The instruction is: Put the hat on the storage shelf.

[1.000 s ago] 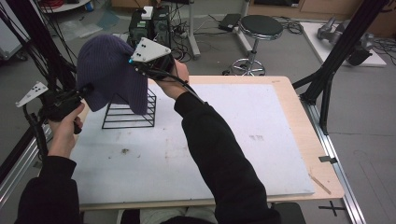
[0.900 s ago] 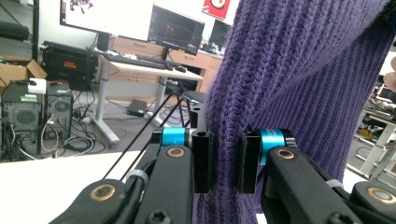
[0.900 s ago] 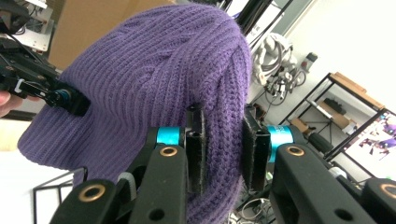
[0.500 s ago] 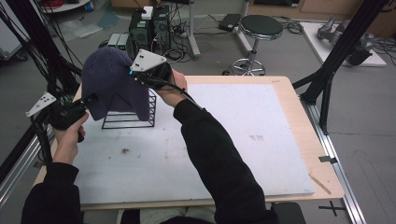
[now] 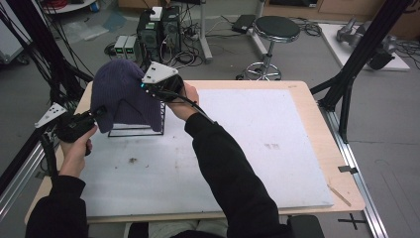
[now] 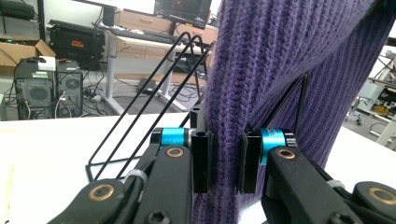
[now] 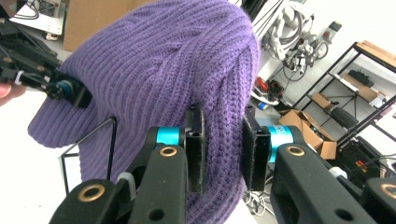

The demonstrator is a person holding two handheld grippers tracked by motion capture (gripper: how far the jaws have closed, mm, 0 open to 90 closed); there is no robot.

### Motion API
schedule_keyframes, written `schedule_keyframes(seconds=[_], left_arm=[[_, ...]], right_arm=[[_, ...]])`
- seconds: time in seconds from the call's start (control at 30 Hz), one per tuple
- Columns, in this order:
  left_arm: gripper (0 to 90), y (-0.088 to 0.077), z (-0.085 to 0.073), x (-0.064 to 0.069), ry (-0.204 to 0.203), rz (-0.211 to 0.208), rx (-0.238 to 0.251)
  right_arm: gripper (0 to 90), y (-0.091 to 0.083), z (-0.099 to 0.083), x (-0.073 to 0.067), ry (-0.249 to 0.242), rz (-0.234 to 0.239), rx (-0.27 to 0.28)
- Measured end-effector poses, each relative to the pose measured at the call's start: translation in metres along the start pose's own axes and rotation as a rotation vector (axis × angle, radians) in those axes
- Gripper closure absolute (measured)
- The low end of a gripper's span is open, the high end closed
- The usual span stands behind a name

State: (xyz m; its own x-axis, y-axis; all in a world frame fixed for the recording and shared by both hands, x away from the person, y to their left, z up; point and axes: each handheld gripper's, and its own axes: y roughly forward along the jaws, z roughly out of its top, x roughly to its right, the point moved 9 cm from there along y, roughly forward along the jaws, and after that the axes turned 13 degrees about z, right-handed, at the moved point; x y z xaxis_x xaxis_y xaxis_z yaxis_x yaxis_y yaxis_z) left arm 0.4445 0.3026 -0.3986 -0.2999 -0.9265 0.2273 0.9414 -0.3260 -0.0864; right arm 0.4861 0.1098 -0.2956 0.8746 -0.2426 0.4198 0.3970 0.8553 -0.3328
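2 grippers holding a purple knit hat (image 5: pixel 124 96) over a black wire rack (image 5: pixel 143 128)

The left gripper (image 6: pixel 223 161) is pinching the hat's lower edge, jaws clamped on the knit; the right gripper (image 7: pixel 223 154) is gripping its other side likewise. The hat is draping over the rack, near the table's (image 5: pixel 297 94) far left corner

Both claws have lowered the purple beanie (image 5: pixel 124 96) onto, seemingly over, the wire rack (image 5: pixel 136 130).
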Motion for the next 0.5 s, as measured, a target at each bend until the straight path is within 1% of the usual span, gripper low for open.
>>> schedule_keyframes(seconds=[0.13,0.27,0.37,0.43,0.47,0.5], left_arm=[[79.6,-0.001,-0.003,-0.001,0.002,0.003,-0.006],[79.6,-0.001,-0.008,-0.003,0.019,0.011,-0.017],[79.6,-0.001,-0.013,-0.004,0.023,0.018,-0.029],[79.6,-0.001,-0.016,-0.005,0.025,0.015,-0.036],[79.6,-0.001,-0.017,-0.005,0.023,0.016,-0.036],[79.6,-0.001,-0.018,-0.005,0.029,0.014,-0.041]], right_arm=[[74.9,0.003,-0.001,-0.002,0.000,0.003,-0.007],[74.9,0.006,-0.003,-0.003,0.001,0.009,-0.013],[74.7,0.010,-0.007,-0.005,0.005,0.021,-0.034],[74.6,0.012,-0.009,-0.007,0.008,0.026,-0.045],[74.6,0.013,-0.010,-0.007,0.007,0.027,-0.046],[74.6,0.013,-0.010,-0.008,0.008,0.030,-0.045]])
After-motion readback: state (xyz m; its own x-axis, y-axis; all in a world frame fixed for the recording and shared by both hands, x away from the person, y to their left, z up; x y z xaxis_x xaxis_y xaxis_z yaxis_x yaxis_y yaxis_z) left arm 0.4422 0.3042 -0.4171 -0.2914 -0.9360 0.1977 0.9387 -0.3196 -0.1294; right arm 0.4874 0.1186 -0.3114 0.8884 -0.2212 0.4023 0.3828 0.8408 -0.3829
